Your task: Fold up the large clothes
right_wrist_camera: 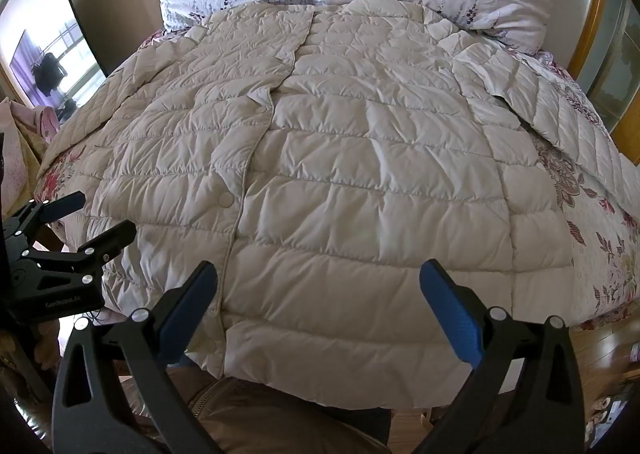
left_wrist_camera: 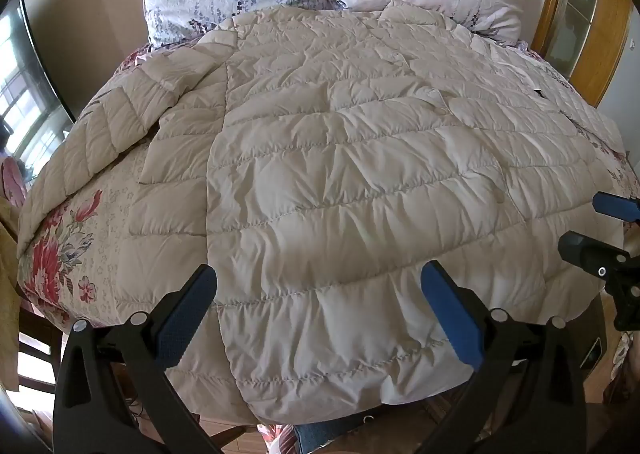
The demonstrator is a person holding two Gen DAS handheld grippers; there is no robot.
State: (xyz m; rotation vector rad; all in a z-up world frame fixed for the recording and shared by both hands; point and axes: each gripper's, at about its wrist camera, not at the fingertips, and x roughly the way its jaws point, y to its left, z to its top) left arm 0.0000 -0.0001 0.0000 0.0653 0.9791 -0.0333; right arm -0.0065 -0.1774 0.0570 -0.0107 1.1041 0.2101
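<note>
So the cream down jacket (right_wrist_camera: 320, 174) is spread flat, front up, across the bed (right_wrist_camera: 600, 254), hem at the near edge, probably laid out for folding. Left gripper (left_wrist_camera: 318, 310) and right gripper (right_wrist_camera: 318, 310) both hover over the hem, jaws wide, holding nothing.

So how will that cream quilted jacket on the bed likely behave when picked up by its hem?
The cream quilted jacket is probably floppy: it lies flat with soft creases and one sleeve bent. Its puffy padded panels suggest it is light for its bulk. The smooth, slightly shiny shell may slip between the fingers.
</note>
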